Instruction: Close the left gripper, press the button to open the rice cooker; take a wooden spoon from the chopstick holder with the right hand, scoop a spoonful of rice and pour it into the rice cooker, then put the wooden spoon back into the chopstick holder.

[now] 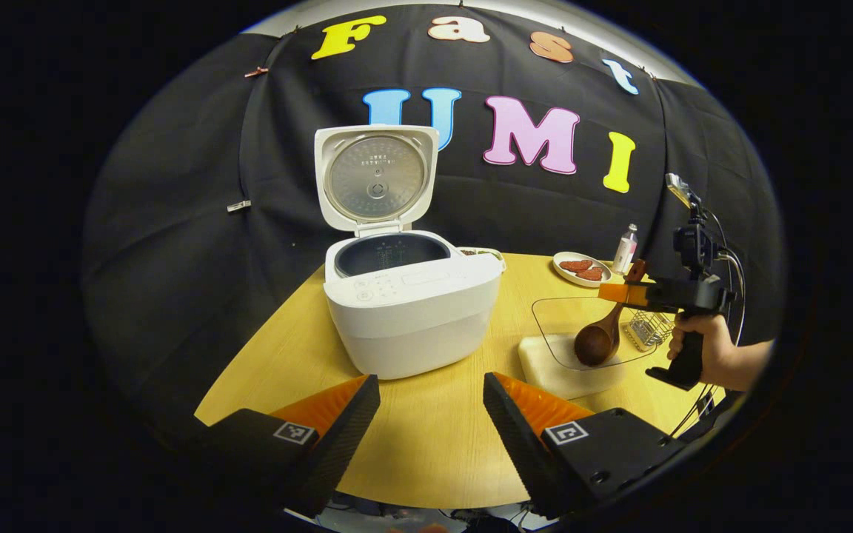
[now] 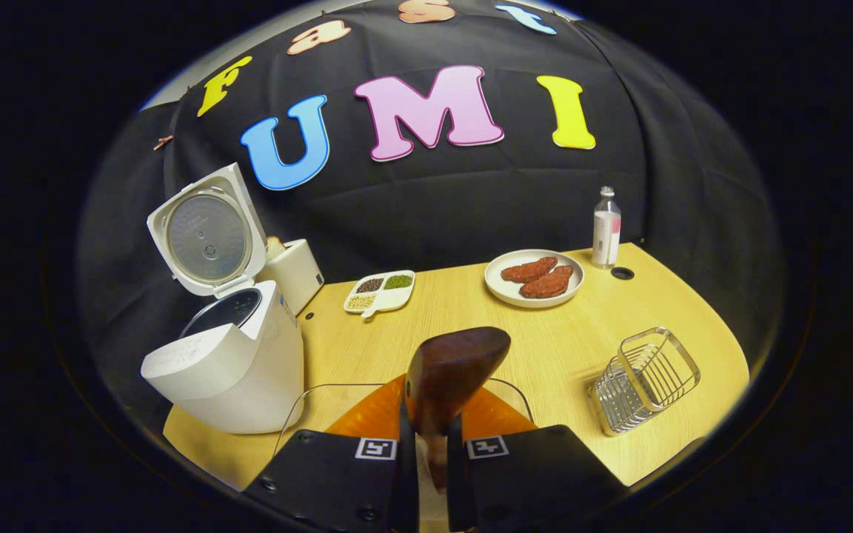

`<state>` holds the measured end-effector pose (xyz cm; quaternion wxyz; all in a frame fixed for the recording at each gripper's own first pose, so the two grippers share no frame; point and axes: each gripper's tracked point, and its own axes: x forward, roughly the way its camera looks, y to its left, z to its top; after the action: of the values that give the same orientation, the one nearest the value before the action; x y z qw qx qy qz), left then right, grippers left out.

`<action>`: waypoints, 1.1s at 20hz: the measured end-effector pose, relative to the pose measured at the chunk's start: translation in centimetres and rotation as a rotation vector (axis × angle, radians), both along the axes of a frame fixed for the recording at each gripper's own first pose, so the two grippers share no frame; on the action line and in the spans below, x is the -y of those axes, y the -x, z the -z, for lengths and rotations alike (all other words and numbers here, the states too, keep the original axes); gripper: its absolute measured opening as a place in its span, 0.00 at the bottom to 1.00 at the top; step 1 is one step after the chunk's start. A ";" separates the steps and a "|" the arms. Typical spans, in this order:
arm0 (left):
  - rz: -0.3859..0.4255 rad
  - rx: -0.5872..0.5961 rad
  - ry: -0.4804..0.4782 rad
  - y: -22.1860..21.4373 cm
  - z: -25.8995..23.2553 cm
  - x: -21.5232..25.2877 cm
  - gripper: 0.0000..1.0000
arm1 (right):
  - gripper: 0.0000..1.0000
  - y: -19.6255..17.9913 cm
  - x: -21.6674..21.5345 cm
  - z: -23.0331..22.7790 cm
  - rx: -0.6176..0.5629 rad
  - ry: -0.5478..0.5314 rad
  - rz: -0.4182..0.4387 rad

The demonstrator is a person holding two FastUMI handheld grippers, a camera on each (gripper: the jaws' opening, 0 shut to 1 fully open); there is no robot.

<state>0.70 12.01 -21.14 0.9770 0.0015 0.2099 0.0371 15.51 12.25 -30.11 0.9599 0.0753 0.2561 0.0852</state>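
- With the cooker [image 1: 412,303] lid up for pouring, my left gripper [image 1: 430,422] waits wide open before it.
- Right of the cooker, my right gripper [image 2: 426,451] clamps the spoon [image 1: 598,342] handle, bowl dipped into the glass rice dish [image 1: 545,314] to scoop.

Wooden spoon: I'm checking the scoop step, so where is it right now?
In the left gripper view the wooden spoon hangs from the right claw at the right, its bowl down in the clear container beside the rice cooker.
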 end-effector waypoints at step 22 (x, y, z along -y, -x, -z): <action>-0.012 0.024 0.036 0.8 -0.8 0.5 0.97 | 0.20 4.6 -1.3 -0.2 -0.381 -0.554 0.243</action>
<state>-0.14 11.49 -20.35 0.9791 -0.0176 0.1990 0.0392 10.93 13.58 -29.95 0.8413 0.3770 0.3870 0.0208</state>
